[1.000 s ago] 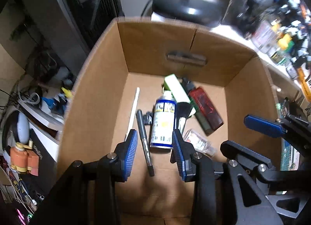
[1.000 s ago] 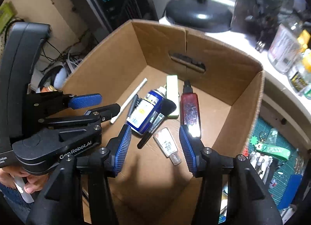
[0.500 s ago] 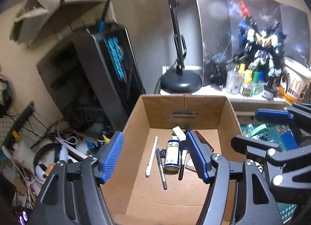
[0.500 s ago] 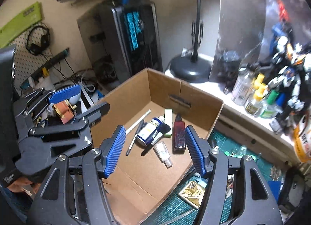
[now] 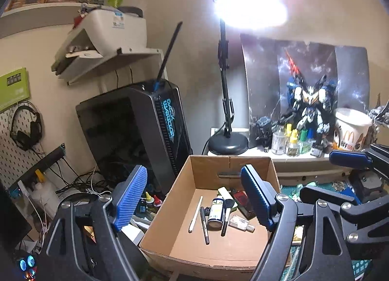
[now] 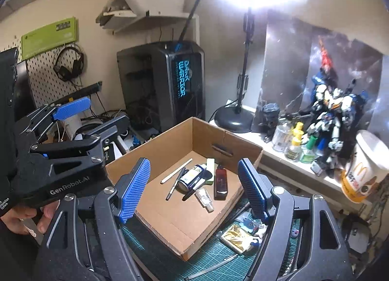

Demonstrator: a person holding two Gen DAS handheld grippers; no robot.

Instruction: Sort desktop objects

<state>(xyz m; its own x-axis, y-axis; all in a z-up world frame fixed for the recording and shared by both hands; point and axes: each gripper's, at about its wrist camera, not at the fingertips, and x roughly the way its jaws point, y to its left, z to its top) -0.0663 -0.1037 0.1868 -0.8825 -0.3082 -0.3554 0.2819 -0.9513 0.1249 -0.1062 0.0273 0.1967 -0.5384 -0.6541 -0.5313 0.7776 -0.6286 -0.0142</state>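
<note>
Since a second ago both grippers have pulled up and back from the cardboard box [image 6: 218, 140]; then they hung low over its floor, now they look down at it from well above.

Inside the box, near its far wall, lie a white stick [image 5: 195, 213], a black pen [image 5: 204, 225], a blue and white can [image 5: 216, 212], a brush [image 5: 226, 216], a green block [image 6: 210, 167], a dark red bottle [image 6: 220, 180] and a small clear bottle [image 6: 205, 198]. Right of the box, on the green mat [image 6: 218, 259], a gold packet [image 6: 237, 234] and some small things remain.

The left gripper [image 5: 194, 199] is spread apart and holds nothing; the right gripper [image 6: 193, 185] as well.

I judge that this fits a pause between two items or the end of the sorting. If more must go in, the things on the mat seem the nearest candidates
</note>
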